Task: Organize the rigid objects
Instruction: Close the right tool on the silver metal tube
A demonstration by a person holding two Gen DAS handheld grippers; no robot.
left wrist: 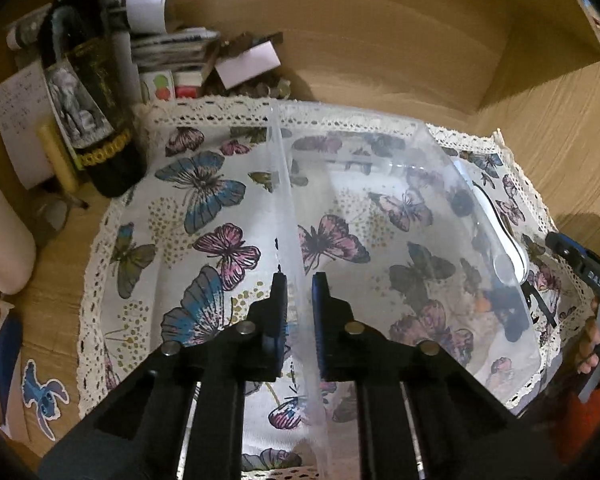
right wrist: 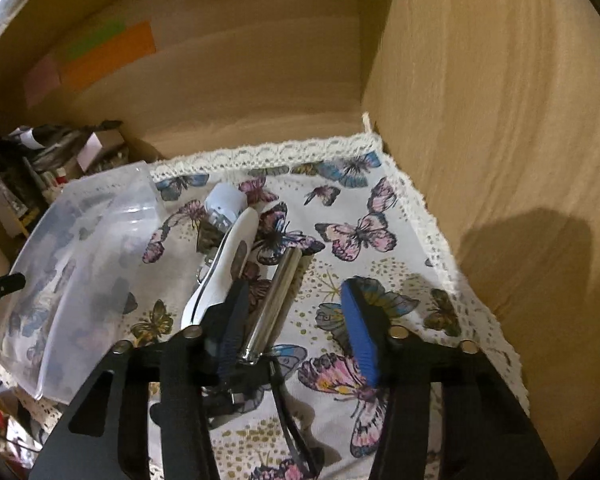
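Observation:
My left gripper (left wrist: 299, 280) is shut on the left wall of a clear plastic box (left wrist: 380, 216), which stands on a butterfly-print cloth (left wrist: 220, 208). The box also shows at the left of the right wrist view (right wrist: 84, 248). My right gripper (right wrist: 292, 292) is open and empty, low over the cloth (right wrist: 380, 232). A silver metal cylinder (right wrist: 274, 300) lies between its fingers, close to the left finger (right wrist: 230, 320). A white handheld device (right wrist: 224, 256) lies just left of the cylinder, beside the box. The right gripper shows at the right edge of the left wrist view (left wrist: 580, 264).
The cloth lies inside a wooden shelf compartment with a side wall (right wrist: 500, 120) at the right and a back wall (right wrist: 240, 80). A dark bottle (left wrist: 88, 92), papers (left wrist: 168, 44) and small clutter stand at the back left. A black cable (right wrist: 296, 432) trails toward me.

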